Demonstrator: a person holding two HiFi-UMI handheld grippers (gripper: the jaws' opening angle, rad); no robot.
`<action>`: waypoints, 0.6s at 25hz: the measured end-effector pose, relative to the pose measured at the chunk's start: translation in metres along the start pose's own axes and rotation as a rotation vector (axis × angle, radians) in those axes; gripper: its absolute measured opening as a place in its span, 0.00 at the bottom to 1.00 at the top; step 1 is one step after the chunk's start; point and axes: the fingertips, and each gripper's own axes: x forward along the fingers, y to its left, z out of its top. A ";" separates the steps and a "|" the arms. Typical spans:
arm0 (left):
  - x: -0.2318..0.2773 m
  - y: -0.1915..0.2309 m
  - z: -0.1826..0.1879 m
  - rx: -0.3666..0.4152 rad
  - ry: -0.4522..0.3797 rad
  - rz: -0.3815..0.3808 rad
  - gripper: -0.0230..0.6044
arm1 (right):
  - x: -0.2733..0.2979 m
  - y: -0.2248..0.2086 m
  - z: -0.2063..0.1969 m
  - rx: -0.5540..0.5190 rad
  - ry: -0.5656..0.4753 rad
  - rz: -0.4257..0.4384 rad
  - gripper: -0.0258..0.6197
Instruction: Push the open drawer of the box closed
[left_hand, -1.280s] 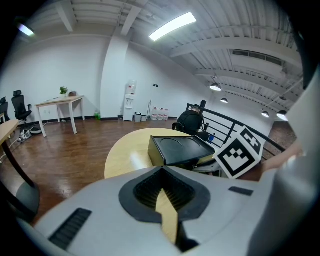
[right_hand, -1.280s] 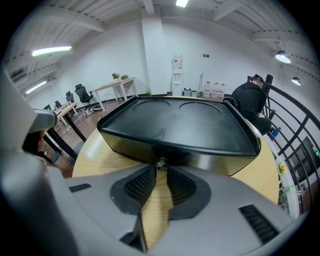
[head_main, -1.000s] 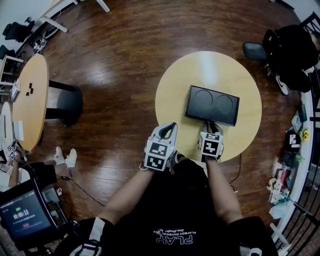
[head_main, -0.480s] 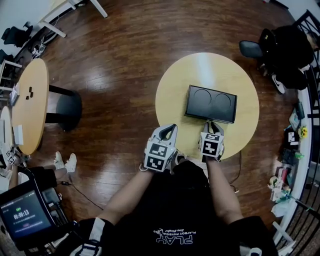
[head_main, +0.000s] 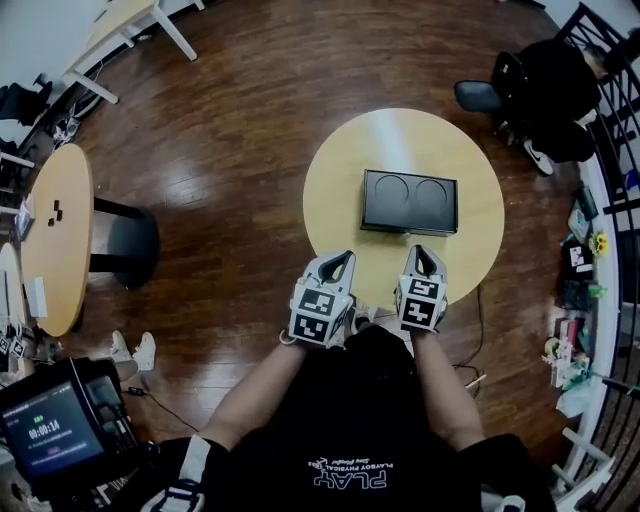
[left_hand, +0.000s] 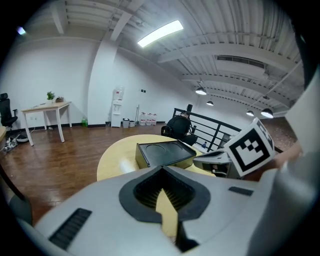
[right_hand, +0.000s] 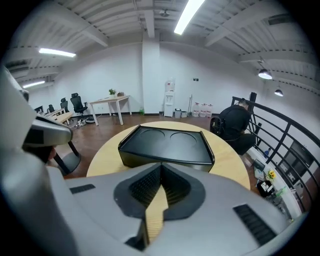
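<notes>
Though unseen overhead, box (right_hand: 167, 142) front flush.

Head view. Black shirt (head_main: 350, 440), bottom edge: white print, upside down to me, which I read as large "PLAY" with a smaller line, "PLAYBOY PHYSICAL", beside it. Screen (head_main: 48, 428), lower left corner: timer digits; I make out roughly 00:00:14, too small to confirm.

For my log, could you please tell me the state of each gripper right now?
Left grey gripper: closed, holding nothing.
Right grey gripper: closed, holding nothing.
</notes>
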 end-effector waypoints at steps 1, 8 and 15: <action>-0.003 -0.001 0.001 0.003 -0.005 -0.005 0.03 | -0.007 0.002 0.002 0.005 -0.018 -0.003 0.05; -0.054 -0.017 0.013 0.034 -0.045 -0.031 0.03 | -0.084 0.028 0.018 0.034 -0.154 0.009 0.05; -0.098 -0.040 -0.007 0.063 -0.066 -0.058 0.03 | -0.151 0.043 -0.011 0.007 -0.203 -0.027 0.05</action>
